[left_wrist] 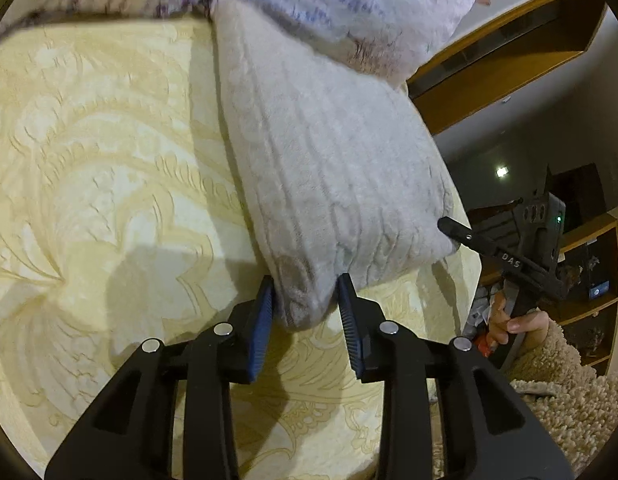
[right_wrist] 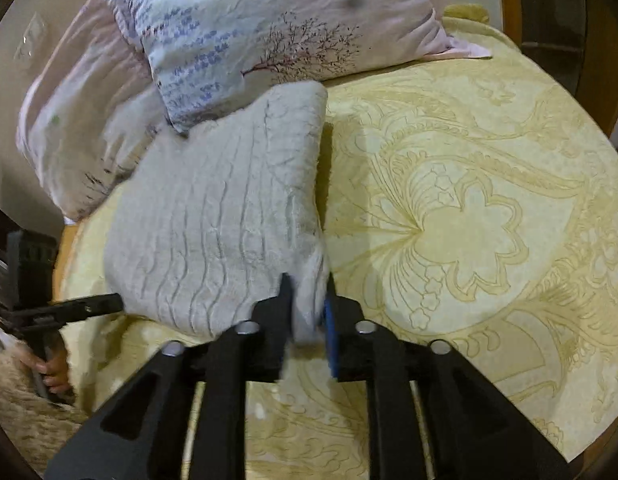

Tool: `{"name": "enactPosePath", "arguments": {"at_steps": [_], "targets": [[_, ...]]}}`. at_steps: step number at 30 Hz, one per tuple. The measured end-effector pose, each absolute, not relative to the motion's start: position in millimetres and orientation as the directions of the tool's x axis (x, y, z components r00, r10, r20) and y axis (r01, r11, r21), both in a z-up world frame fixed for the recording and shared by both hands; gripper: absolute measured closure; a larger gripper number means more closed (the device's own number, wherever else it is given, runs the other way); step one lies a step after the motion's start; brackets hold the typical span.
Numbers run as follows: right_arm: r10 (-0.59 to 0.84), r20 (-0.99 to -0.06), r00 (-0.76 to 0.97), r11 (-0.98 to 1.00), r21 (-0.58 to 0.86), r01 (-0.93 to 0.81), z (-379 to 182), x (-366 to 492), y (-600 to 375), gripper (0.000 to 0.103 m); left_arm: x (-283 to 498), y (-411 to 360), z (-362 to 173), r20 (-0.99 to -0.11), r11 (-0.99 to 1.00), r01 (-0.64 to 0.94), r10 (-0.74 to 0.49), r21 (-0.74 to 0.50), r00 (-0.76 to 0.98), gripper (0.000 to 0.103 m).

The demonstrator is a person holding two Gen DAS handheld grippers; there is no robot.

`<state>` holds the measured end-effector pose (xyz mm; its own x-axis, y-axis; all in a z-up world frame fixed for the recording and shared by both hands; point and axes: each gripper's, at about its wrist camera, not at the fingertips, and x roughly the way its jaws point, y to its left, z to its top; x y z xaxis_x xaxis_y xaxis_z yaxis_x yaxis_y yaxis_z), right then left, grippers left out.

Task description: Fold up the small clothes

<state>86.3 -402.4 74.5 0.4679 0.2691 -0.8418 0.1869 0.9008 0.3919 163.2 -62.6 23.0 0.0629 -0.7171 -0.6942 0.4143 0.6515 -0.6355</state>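
Note:
A grey fleece garment (left_wrist: 329, 160) lies folded on a yellow patterned bedspread (left_wrist: 89, 160), its far end tucked against a pillow. In the left wrist view my left gripper (left_wrist: 306, 288) is shut on the garment's near corner, with the cloth bunched between the blue pads. My right gripper (left_wrist: 449, 226) meets the other near corner at the right. In the right wrist view the garment (right_wrist: 221, 208) stretches away to the left, and my right gripper (right_wrist: 307, 282) is shut on its near right corner. The left gripper (right_wrist: 113, 302) pinches the near left corner. The near edge hangs slightly off the bedspread (right_wrist: 469, 200).
Two printed pillows (right_wrist: 249, 32) lie at the head of the bed, one overlapping the garment's far end. Wooden shelving (left_wrist: 489, 64) stands beyond the bed's right side. A person's hand (left_wrist: 509, 324) in a fluffy beige sleeve (left_wrist: 569, 380) holds the right gripper.

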Motion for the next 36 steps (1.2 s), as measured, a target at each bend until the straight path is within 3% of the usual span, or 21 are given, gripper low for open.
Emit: {"name": "enactPosePath", "arguments": {"at_steps": [1, 2, 4, 8, 18, 21, 22, 23, 24, 25, 26, 29, 33, 36], "targets": [[0.284, -0.822, 0.494, 0.881, 0.427, 0.203, 80.0, 88.7, -409.9, 0.062, 164.9, -59.3, 28.1, -0.683, 0.644, 0.418, -0.727, -0.641, 0.075, 0.056], [0.300, -0.802, 0.517, 0.860, 0.461, 0.216, 84.5, 91.9, -416.7, 0.051, 167.4, -55.0, 35.2, -0.667, 0.639, 0.420, -0.738, -0.644, 0.099, 0.031], [0.323, -0.764, 0.558, 0.809, 0.529, 0.256, 90.1, 105.4, -432.1, 0.043, 175.5, -50.9, 47.9, -0.638, 0.632, 0.424, -0.756, -0.649, 0.149, 0.012], [0.375, -0.750, 0.545, 0.733, 0.600, 0.321, 82.3, 151.9, -447.1, 0.043, 214.7, -58.0, 59.5, -0.652, 0.672, 0.398, -0.729, -0.624, 0.208, 0.012], [0.435, -0.792, 0.429, 0.722, 0.591, 0.359, 43.5, 231.2, -446.3, 0.045, 318.1, -88.4, 38.9, -0.697, 0.736, 0.248, -0.677, -0.630, 0.237, 0.013], [0.459, -0.789, 0.408, 0.718, 0.600, 0.352, 33.6, 238.3, -441.4, 0.052, 338.7, -92.7, 30.1, -0.668, 0.703, 0.197, -0.711, -0.683, 0.220, 0.020], [0.467, -0.786, 0.405, 0.716, 0.605, 0.349, 30.9, 240.3, -437.7, 0.060, 343.6, -95.2, 26.6, -0.665, 0.697, 0.186, -0.717, -0.693, 0.210, 0.025], [0.471, -0.782, 0.408, 0.715, 0.610, 0.343, 29.2, 242.0, -435.9, 0.072, 345.1, -96.1, 24.2, -0.663, 0.692, 0.182, -0.721, -0.698, 0.201, 0.033], [0.466, -0.780, 0.418, 0.721, 0.609, 0.332, 30.0, 242.2, -434.1, 0.077, 347.7, -99.3, 21.1, -0.662, 0.688, 0.181, -0.725, -0.703, 0.189, 0.039], [0.454, -0.774, 0.442, 0.733, 0.606, 0.309, 34.3, 241.4, -432.3, 0.088, 348.6, -101.7, 19.3, -0.664, 0.688, 0.185, -0.726, -0.702, 0.182, 0.054], [0.444, -0.768, 0.461, 0.741, 0.604, 0.293, 38.9, 240.1, -431.4, 0.092, 349.0, -104.1, 18.5, -0.669, 0.692, 0.192, -0.722, -0.696, 0.179, 0.069], [0.432, -0.733, 0.525, 0.747, 0.617, 0.246, 55.9, 234.5, -431.2, 0.094, 345.6, -104.4, 24.1, -0.675, 0.704, 0.229, -0.710, -0.672, 0.200, 0.091], [0.408, -0.657, 0.634, 0.757, 0.632, 0.168, 79.6, 221.5, -429.8, 0.094, 340.7, -100.3, 36.4, -0.636, 0.678, 0.274, -0.735, -0.682, 0.238, 0.095], [0.350, -0.738, 0.577, 0.803, 0.553, 0.221, 66.9, 226.2, -431.3, 0.094, 340.2, -100.5, 33.7, -0.673, 0.717, 0.278, -0.696, -0.639, 0.249, 0.095]]}}
